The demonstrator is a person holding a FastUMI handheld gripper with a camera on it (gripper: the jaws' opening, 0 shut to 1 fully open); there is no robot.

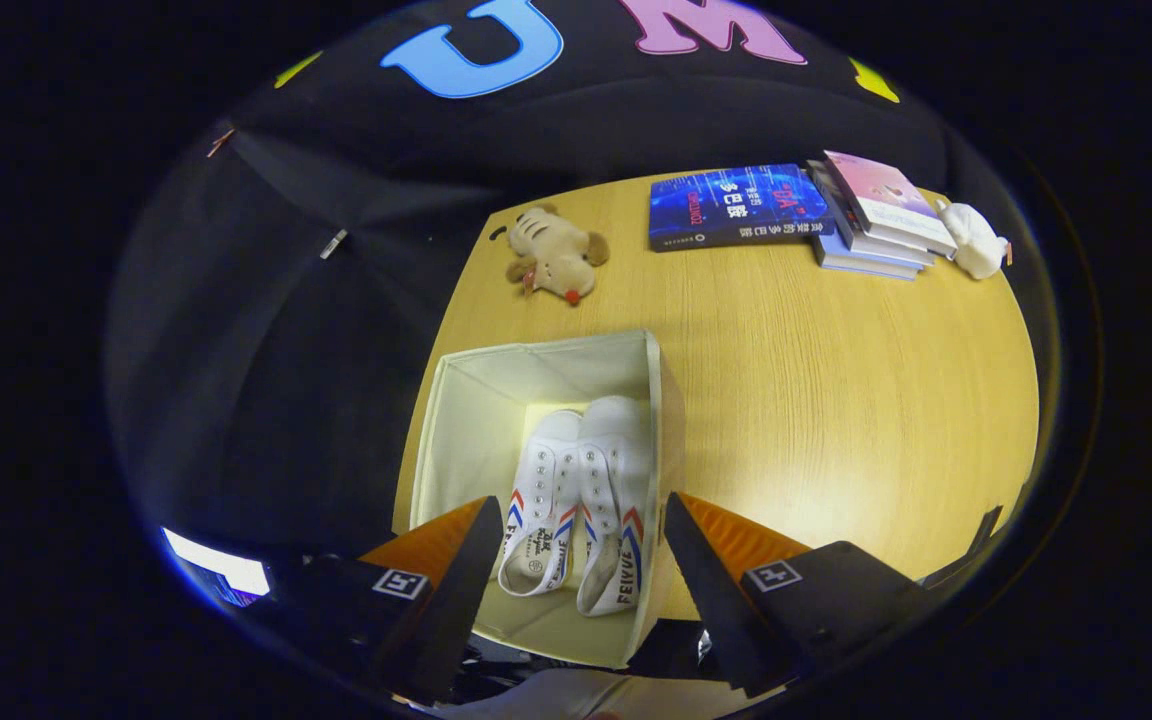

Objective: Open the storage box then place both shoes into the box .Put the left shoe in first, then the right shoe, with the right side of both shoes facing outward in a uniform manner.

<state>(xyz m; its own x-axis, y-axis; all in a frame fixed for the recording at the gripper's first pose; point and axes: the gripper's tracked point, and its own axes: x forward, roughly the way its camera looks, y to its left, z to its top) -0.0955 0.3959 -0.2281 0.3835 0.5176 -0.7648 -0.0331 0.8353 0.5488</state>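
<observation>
Wooden desk [836, 400] fills the frame's middle and right. At lower centre we see the open storage box [476, 420] holding both white shoes [581, 510] side by side. Books [736, 205] lie upper right, a plush toy [554, 255] upper centre. Our tool [576, 560] hangs above the box, fingers spread, gripping nothing.

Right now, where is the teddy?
The teddy lies on the table, beyond the box and left of the blue book, far ahead of the open fingers.
</observation>
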